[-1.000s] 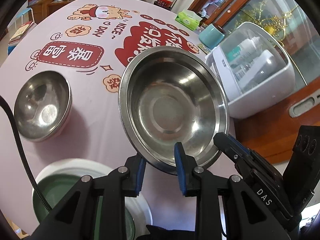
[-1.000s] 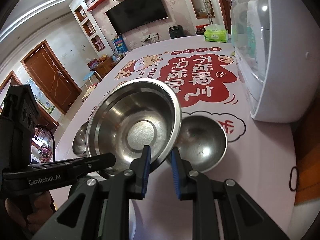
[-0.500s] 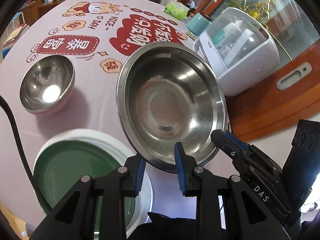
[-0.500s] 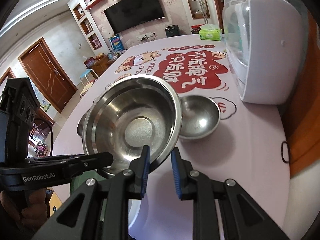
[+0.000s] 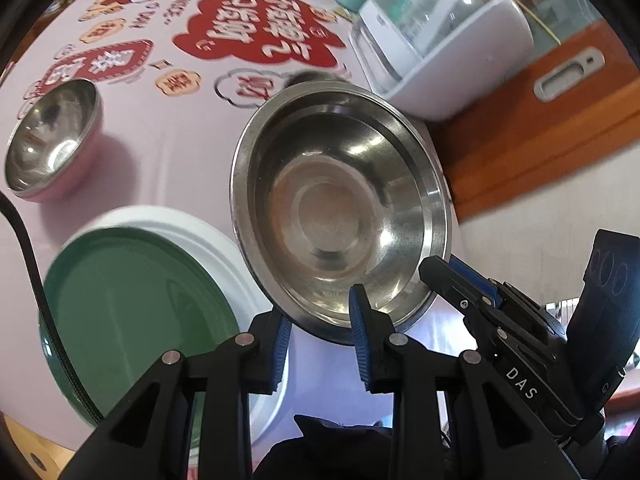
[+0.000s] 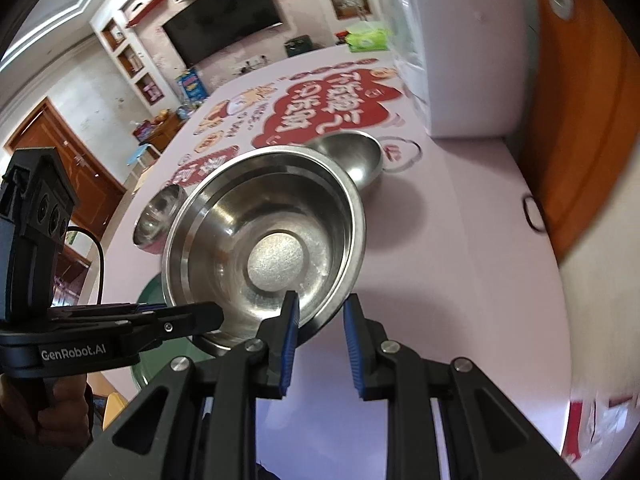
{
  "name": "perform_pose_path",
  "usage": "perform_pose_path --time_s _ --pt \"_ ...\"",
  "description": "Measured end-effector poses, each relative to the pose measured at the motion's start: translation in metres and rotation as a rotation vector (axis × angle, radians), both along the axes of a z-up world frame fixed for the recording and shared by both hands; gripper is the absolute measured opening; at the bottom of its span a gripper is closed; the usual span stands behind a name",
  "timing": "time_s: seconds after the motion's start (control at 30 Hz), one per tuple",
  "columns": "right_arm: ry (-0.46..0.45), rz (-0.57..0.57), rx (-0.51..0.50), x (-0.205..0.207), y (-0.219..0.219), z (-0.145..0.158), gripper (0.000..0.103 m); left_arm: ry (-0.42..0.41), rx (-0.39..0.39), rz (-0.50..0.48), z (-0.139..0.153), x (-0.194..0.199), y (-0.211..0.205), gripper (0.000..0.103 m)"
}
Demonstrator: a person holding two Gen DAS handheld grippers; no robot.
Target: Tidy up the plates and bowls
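While the basin (image 5: 340,216) is held at its near rim by both the left gripper (image 5: 318,332) and the right gripper (image 6: 318,320), it has been carried back from the sterilizer (image 5: 440,36) until it overlaps the green plate (image 5: 136,312). The right jaws look clamped, though blur leaves doubt. Stacking on that plate seems imminent.

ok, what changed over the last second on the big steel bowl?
Both grippers, left and right, carried the big steel bowl back toward the near edge of the table: the green plate now fills far more of the left view, and the two small bowls sit farther off. Nothing was let go; each gripper grips the rim as before. Small bowls and plate stayed put.
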State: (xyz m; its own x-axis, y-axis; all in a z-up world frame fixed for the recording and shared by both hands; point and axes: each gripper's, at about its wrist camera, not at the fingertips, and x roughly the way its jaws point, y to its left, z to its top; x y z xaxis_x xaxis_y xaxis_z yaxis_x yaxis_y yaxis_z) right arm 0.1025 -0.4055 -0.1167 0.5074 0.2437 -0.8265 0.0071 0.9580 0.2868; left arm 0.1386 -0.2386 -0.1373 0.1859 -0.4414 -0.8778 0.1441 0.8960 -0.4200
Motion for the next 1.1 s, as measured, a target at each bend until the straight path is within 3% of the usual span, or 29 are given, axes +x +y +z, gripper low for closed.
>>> perform_pose_path --time_s 0.67,1.1 --pt "0.15 -0.208 0.011 -0.076 -0.034 -0.038 0.022 0.13 0.047 -0.248 -0.051 -0.027 -0.06 0.028" --pt "0.197 -0.193 0.026 -0.09 -0.04 -0.048 0.023 0.181 0.106 -0.318 -0.058 -0.044 -0.08 0.03"
